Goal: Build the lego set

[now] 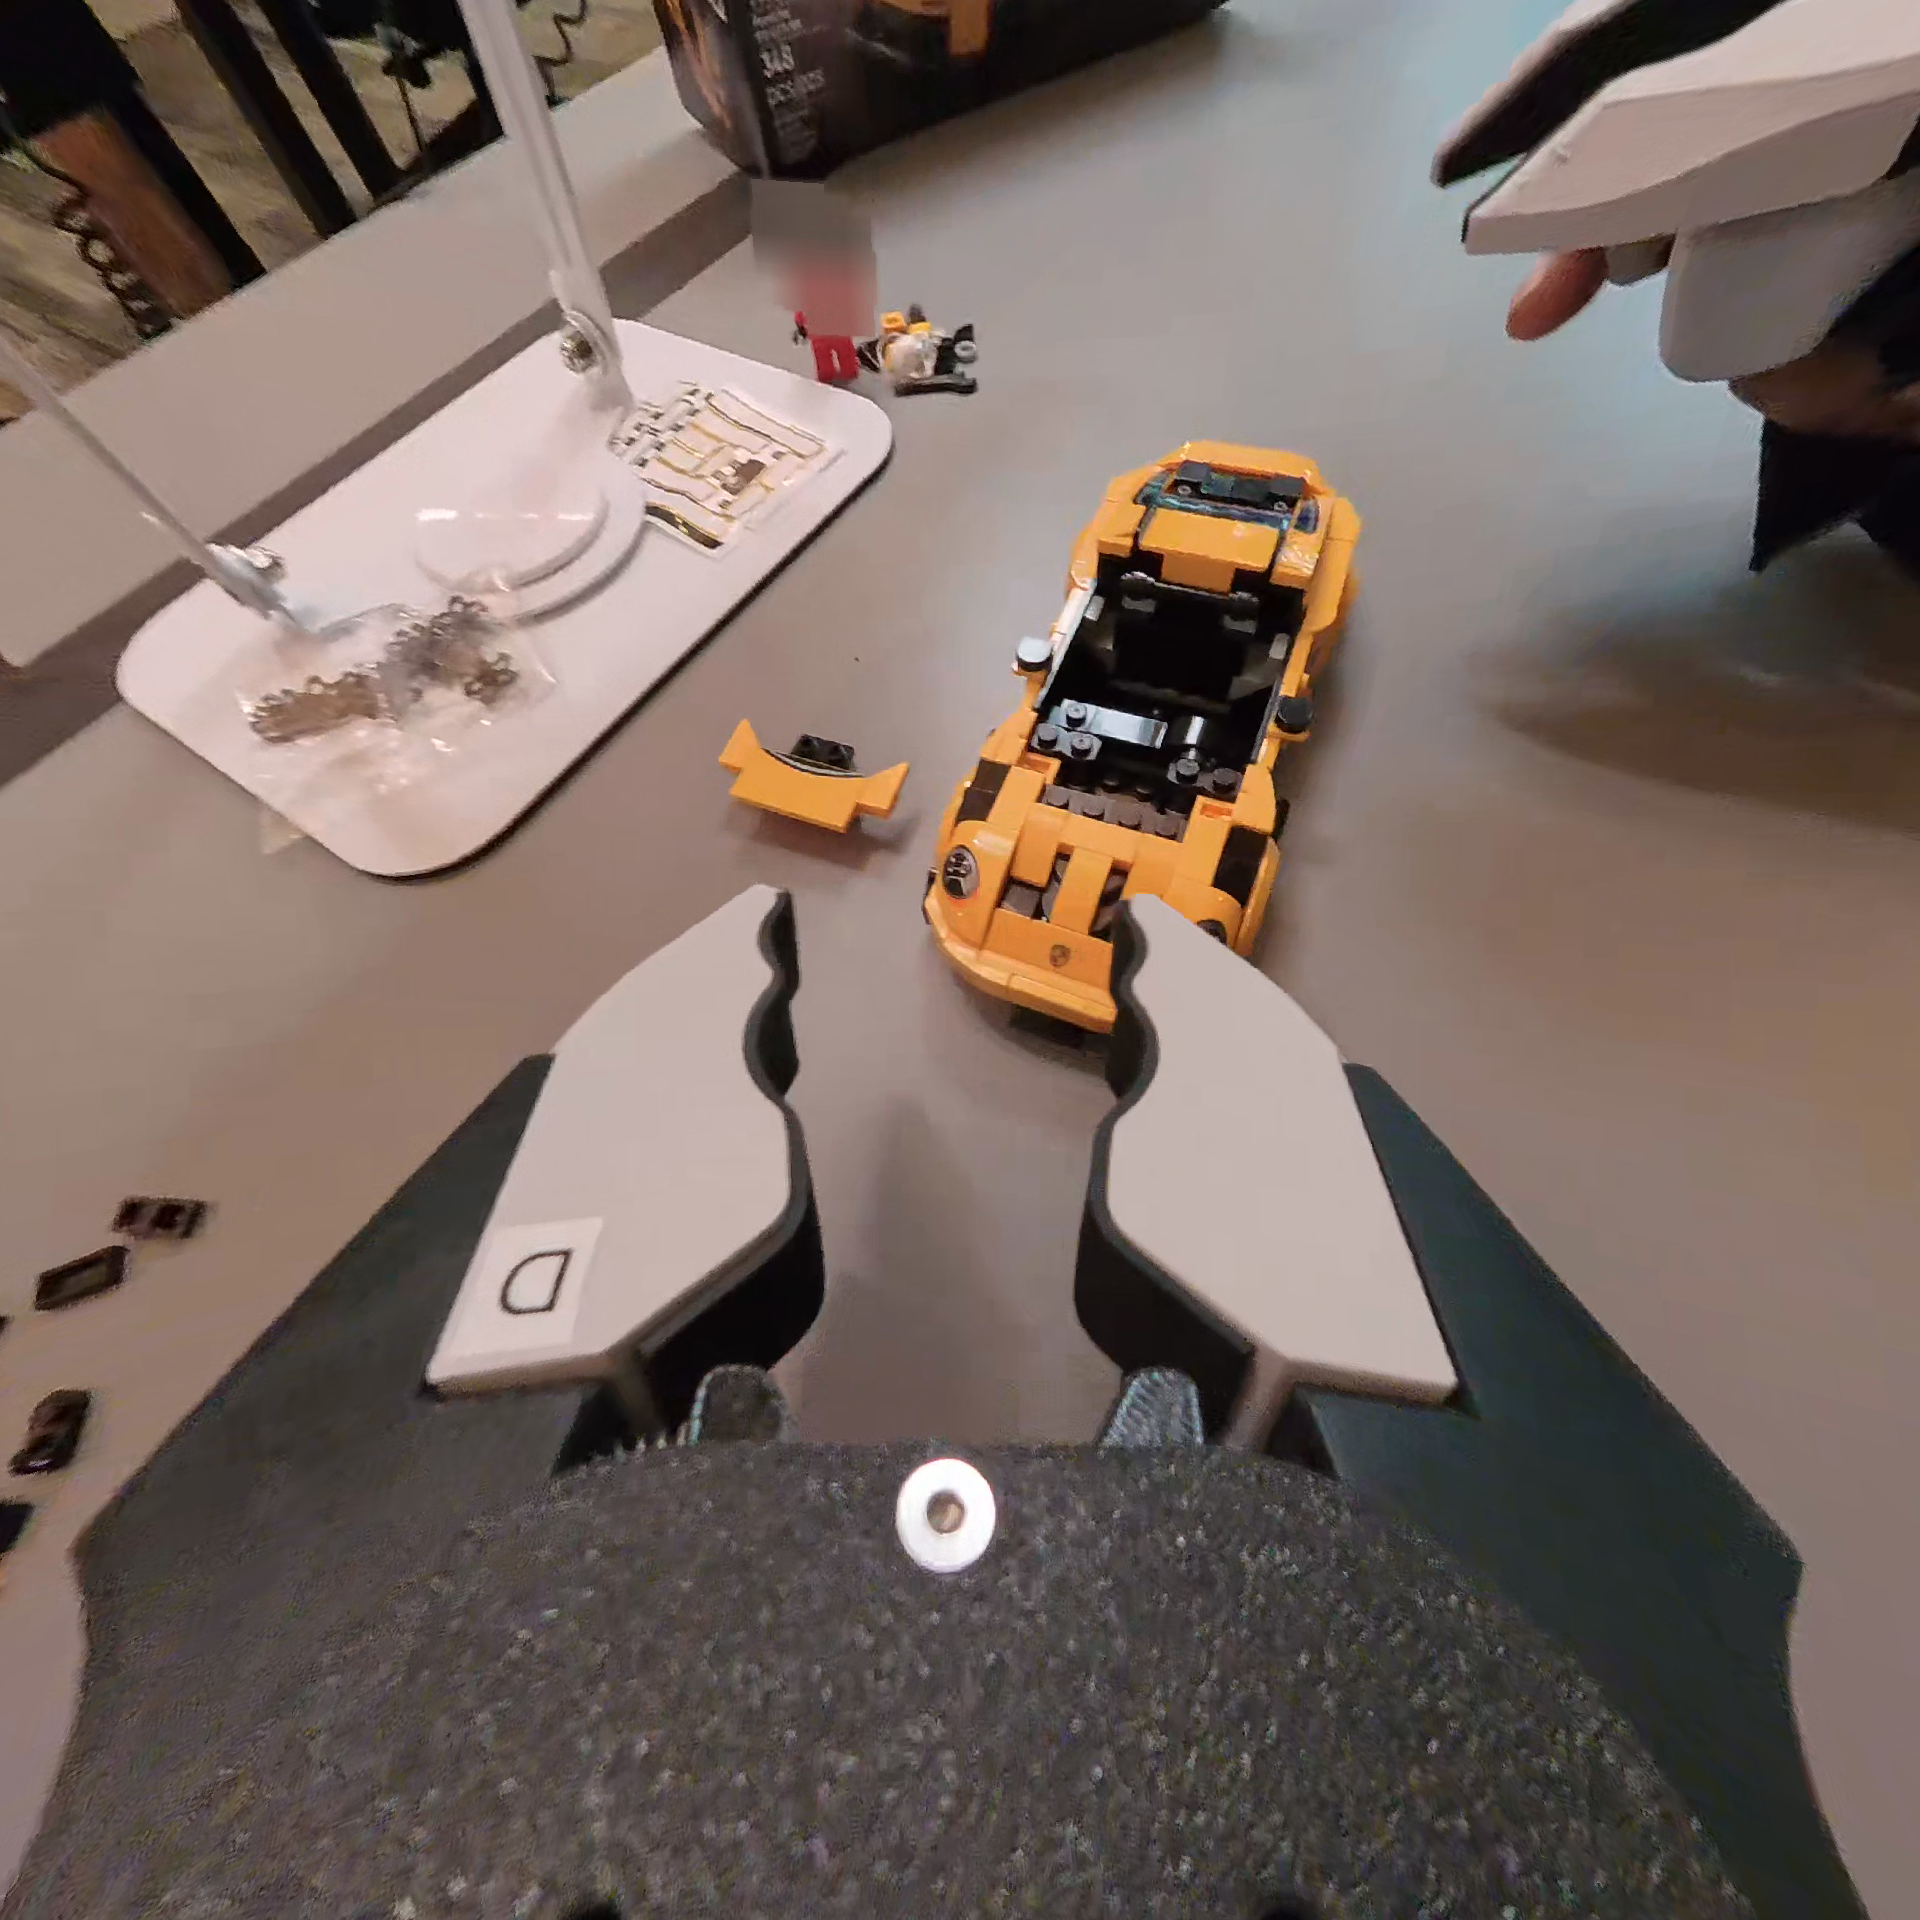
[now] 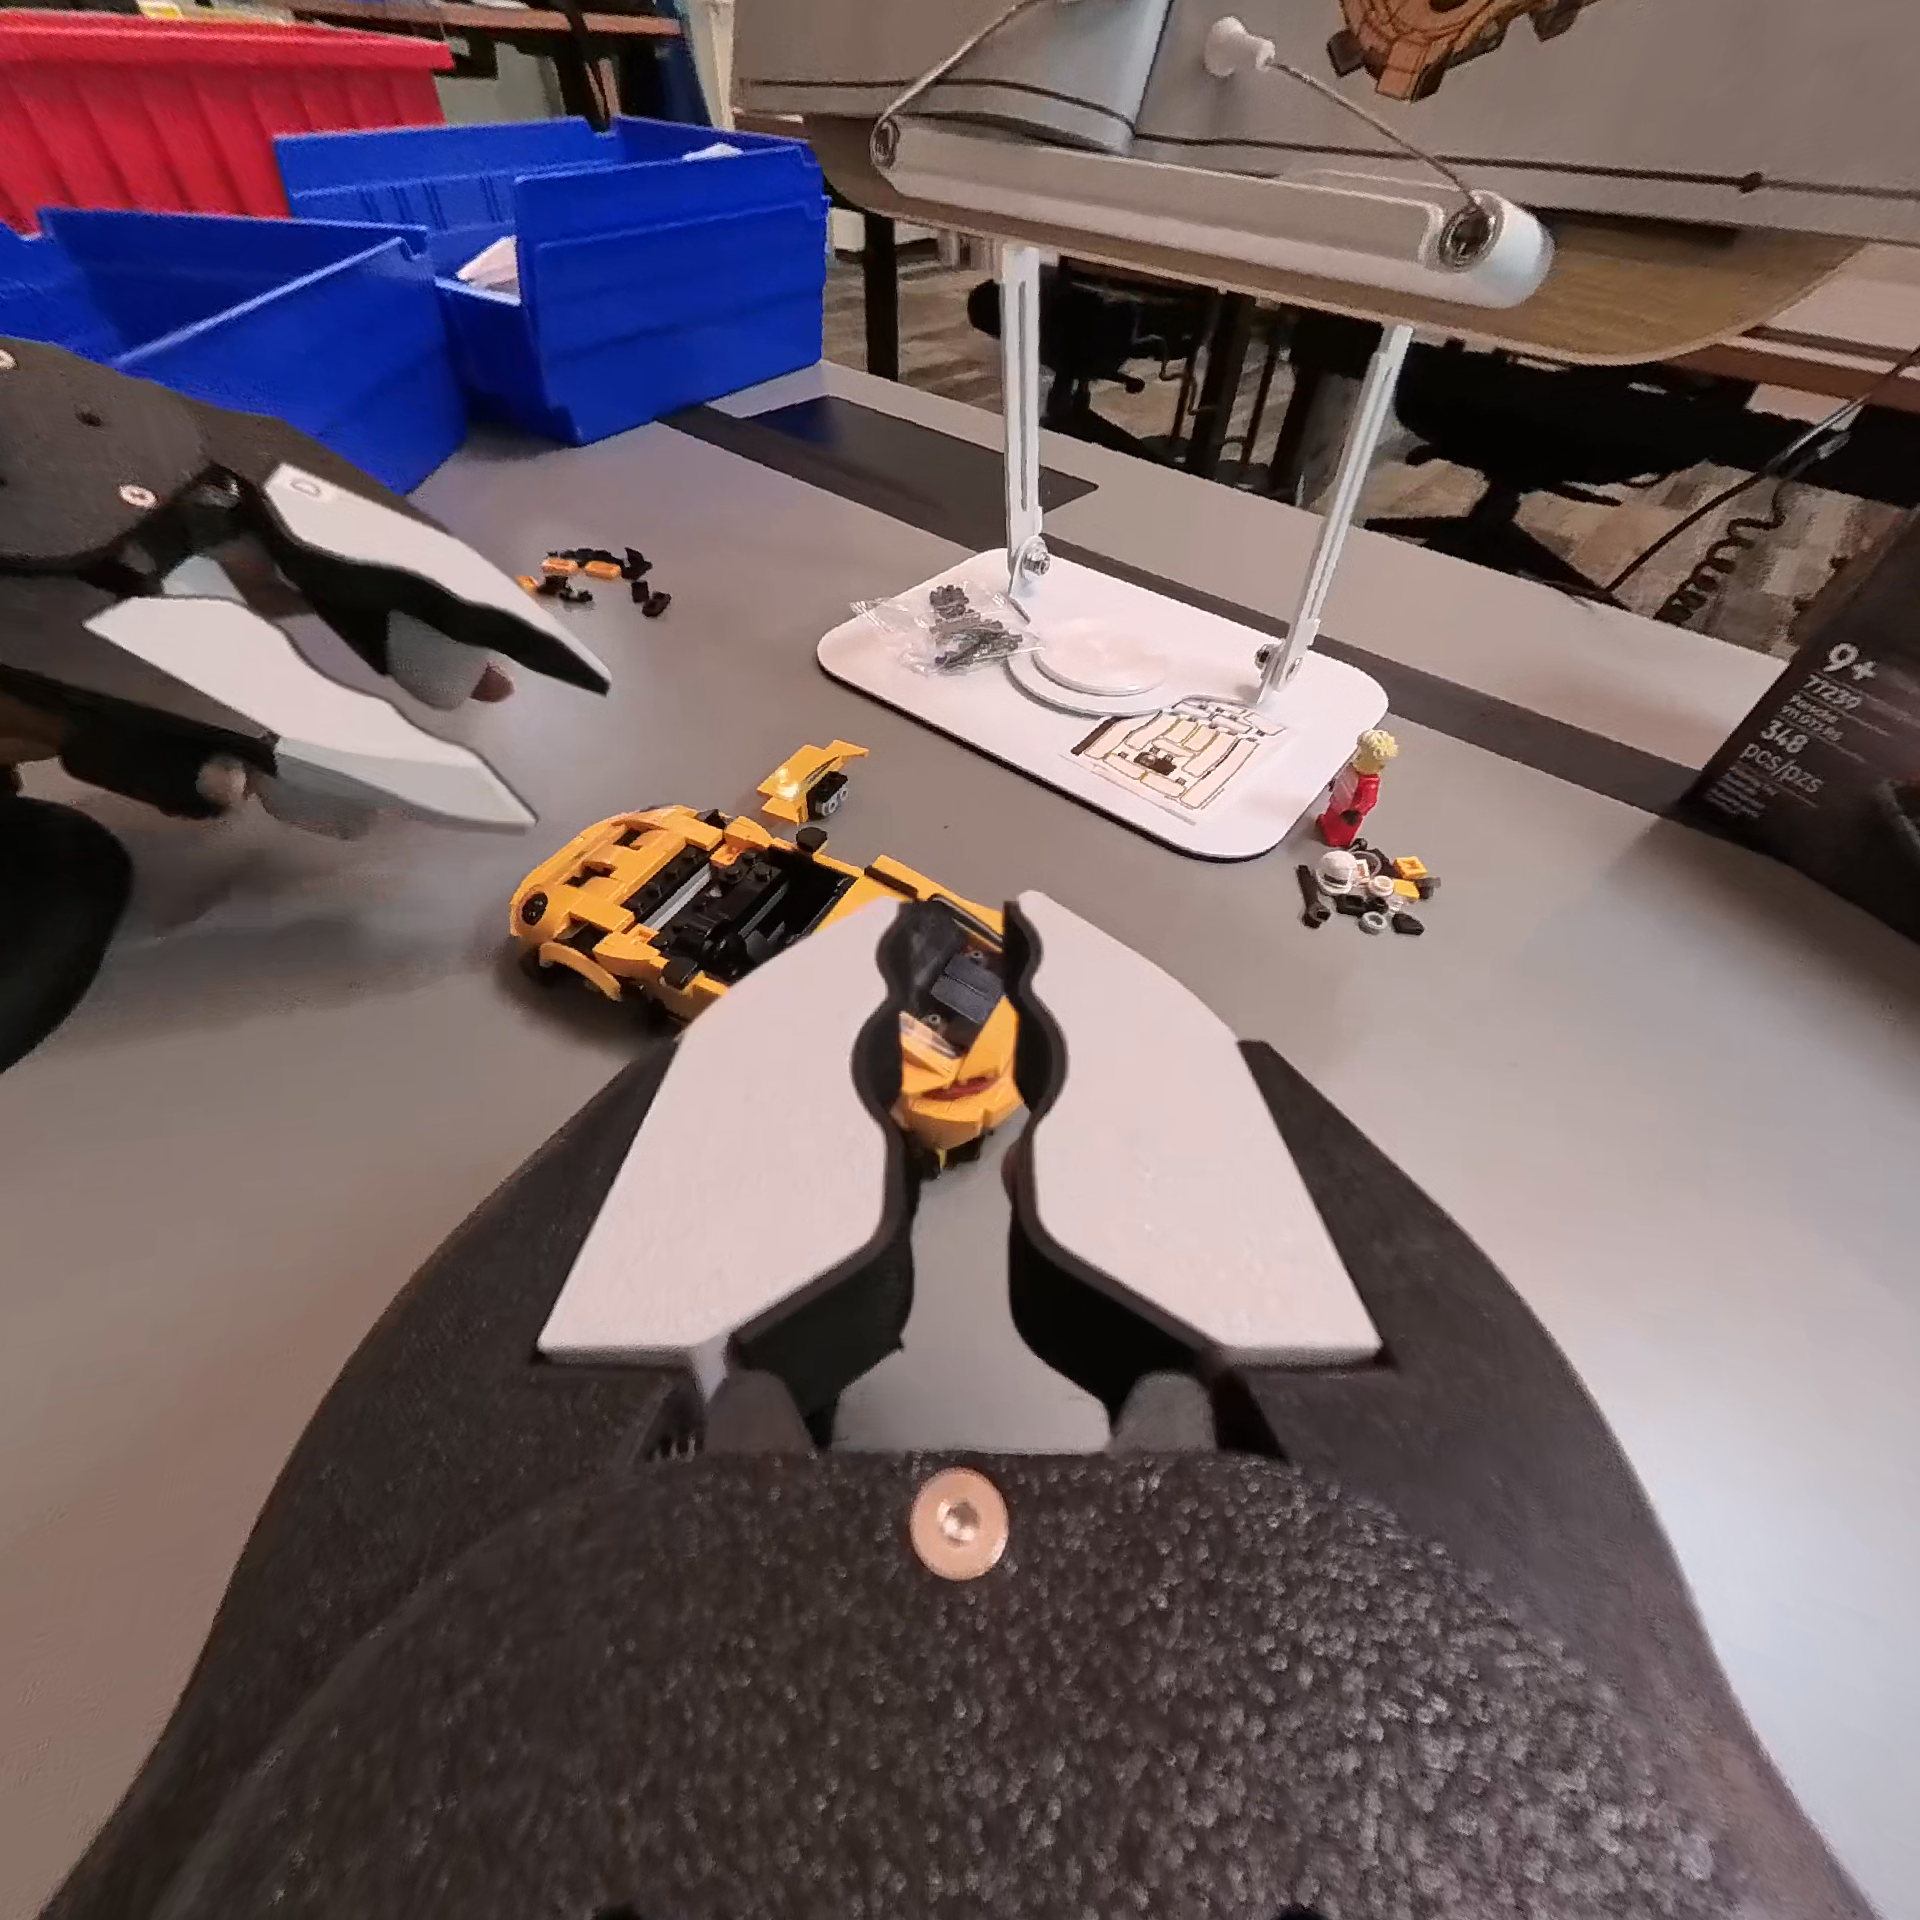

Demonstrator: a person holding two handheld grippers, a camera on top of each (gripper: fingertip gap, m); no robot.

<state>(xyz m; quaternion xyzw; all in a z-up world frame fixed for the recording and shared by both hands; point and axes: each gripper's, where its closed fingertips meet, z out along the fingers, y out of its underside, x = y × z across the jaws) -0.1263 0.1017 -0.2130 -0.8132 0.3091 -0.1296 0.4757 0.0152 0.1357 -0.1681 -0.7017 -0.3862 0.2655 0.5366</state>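
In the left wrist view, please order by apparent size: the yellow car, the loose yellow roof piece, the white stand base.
1. white stand base
2. yellow car
3. loose yellow roof piece

The stand base is clearly the largest.

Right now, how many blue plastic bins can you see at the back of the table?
3, though others may be cut off. One large bin stands nearest the lamp, another sits left of it, and a third shows only partly at the left edge.
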